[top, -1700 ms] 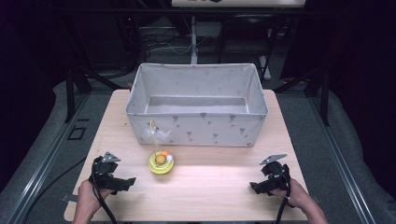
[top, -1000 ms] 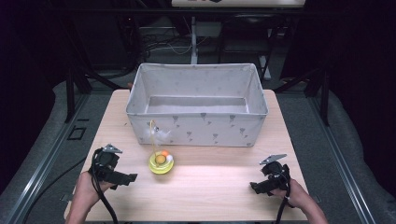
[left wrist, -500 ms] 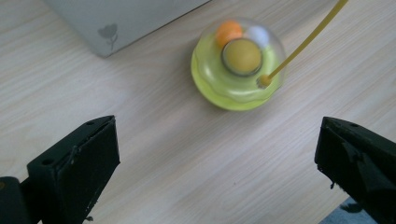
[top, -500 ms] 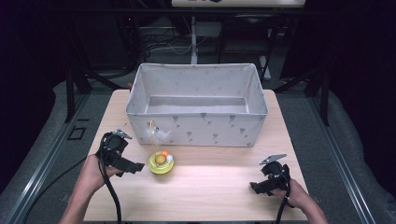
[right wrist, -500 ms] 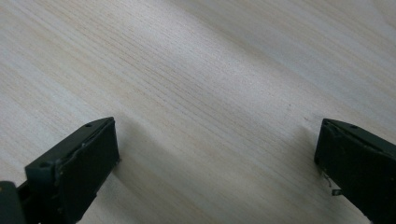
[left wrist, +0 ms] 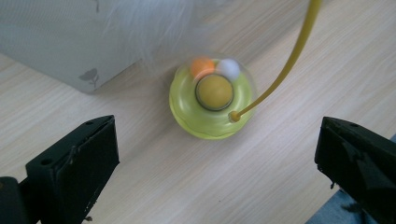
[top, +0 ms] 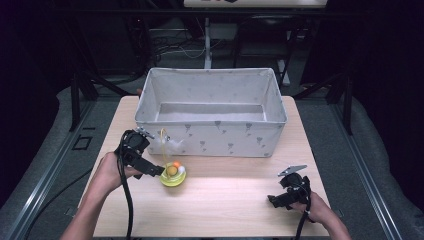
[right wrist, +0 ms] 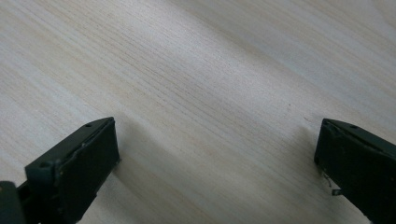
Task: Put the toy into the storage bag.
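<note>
Both grippers open; left gripper (top: 159, 171) angled w/ toy (top: 173, 176).

Bright overhead light on the table (top: 225, 200), dark surroundings, slight blur.

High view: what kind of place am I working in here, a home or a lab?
Likely a lab or recording rig: a lone wooden table on grey flooring, black metal stands around it, and cables behind the fabric bin.
</note>
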A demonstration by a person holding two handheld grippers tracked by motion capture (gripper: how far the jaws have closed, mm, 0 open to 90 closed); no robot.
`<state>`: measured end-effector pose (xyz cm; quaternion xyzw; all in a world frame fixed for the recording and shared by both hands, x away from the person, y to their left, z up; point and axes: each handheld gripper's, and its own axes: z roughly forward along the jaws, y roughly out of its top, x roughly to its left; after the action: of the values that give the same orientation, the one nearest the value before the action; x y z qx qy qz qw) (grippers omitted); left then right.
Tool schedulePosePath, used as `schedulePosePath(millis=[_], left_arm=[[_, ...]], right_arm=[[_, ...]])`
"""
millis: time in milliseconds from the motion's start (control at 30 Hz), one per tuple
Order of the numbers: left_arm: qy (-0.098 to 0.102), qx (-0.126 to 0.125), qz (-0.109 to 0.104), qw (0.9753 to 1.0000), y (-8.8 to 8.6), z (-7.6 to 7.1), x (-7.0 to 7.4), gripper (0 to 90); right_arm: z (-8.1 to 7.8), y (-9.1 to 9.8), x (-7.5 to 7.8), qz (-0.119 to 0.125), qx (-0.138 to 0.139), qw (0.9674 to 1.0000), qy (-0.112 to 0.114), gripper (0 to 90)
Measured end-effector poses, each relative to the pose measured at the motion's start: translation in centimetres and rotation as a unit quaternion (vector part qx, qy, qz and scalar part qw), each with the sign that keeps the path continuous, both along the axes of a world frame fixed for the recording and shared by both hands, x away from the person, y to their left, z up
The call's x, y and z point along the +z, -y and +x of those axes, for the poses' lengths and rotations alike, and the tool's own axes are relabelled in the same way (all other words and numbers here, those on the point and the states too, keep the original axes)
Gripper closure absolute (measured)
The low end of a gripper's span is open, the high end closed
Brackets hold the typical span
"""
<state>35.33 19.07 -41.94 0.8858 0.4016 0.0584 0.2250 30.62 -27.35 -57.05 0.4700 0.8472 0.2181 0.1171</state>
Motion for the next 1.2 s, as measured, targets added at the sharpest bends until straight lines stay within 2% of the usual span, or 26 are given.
schedulePosePath(millis=[167, 267, 300, 333, 367, 600, 867, 1067, 1200], left_arm=[[0.001, -0.012, -0.002, 0.9999, 0.8, 0.5, 0.9, 0.4], [0.004, -0.015, -0.008, 0.9999, 0.9, 0.7, 1.3, 4.0], [0.005, -0.018, -0.009, 0.9998, 1.2, 0.9, 1.6, 8.9], [0.006, -0.02, -0.008, 0.9998, 1.3, 1.0, 1.7, 11.2], [0.007, -0.023, -0.008, 0.9997, 1.5, 1.1, 1.9, 14.6], [0.015, -0.033, -0.001, 0.9994, 2.2, 1.3, 2.8, 30.4], [0.011, -0.042, 0.005, 0.9991, 2.4, 1.6, 3.2, 51.6], [0.007, -0.043, -0.014, 0.9989, 2.0, 1.5, 3.2, 64.1], [0.006, -0.043, -0.015, 0.9989, 1.8, 1.6, 3.2, 69.9]], right_arm=[[0.0, 0.0, 0.0, 0.0, -0.001, 1.0, 0.0, 0.0], [-0.1, -0.1, -0.1, 0.001, -0.008, 0.9999, 0.006, 0.0], [-0.1, 0.0, 0.0, -0.004, -0.005, 1.0, 0.003, 0.0], [-0.1, -0.1, -0.1, 0.005, -0.01, 0.9999, 0.008, 0.0], [0.0, 0.0, 0.2, -0.011, 0.0, 0.9999, -0.001, 0.0], [0.0, 0.0, 0.2, -0.011, 0.0, 0.9999, -0.001, 0.0], [0.0, 0.0, 0.2, -0.011, -0.001, 0.9999, -0.001, 0.0], [0.0, 0.0, 0.2, -0.012, -0.002, 0.9999, -0.001, 0.0], [0.0, 0.0, 0.2, -0.012, -0.003, 0.9999, -0.001, 0.0]])
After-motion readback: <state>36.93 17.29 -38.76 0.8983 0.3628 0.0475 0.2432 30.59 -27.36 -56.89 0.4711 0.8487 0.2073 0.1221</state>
